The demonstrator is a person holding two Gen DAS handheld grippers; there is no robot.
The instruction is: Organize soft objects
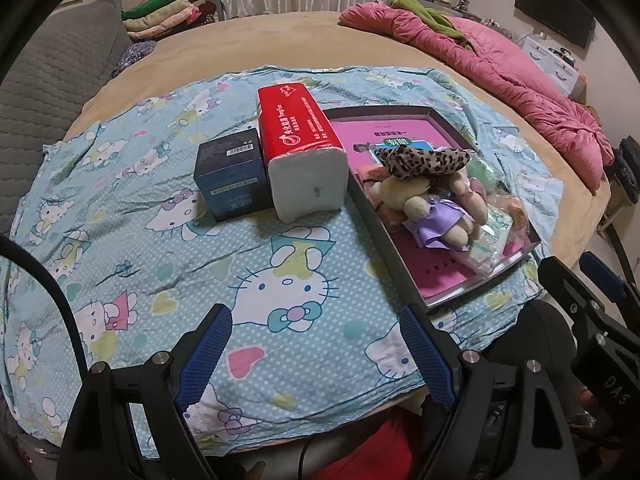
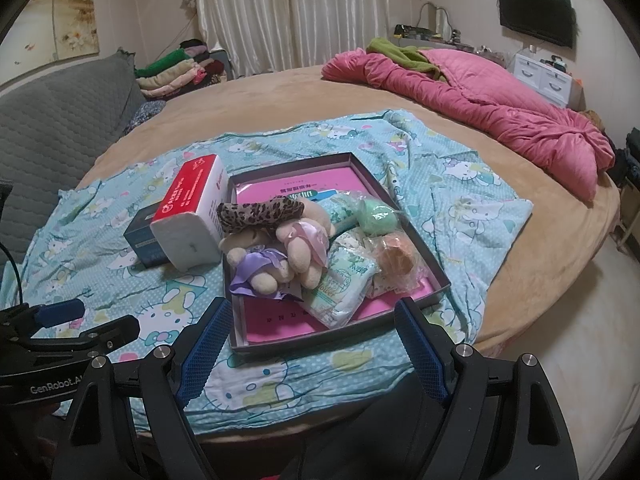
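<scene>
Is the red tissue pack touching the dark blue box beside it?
Touching. In the left wrist view the red tissue pack stands flush against the dark blue box, with no sheet showing between them.

Left gripper, body: "GenRobot.AI". Tissue pack in tray: "flower", partly hidden. Right gripper, body: "SVO", seen inverted. Red tissue pack, pink sheet, dark box: print unreadable.
</scene>
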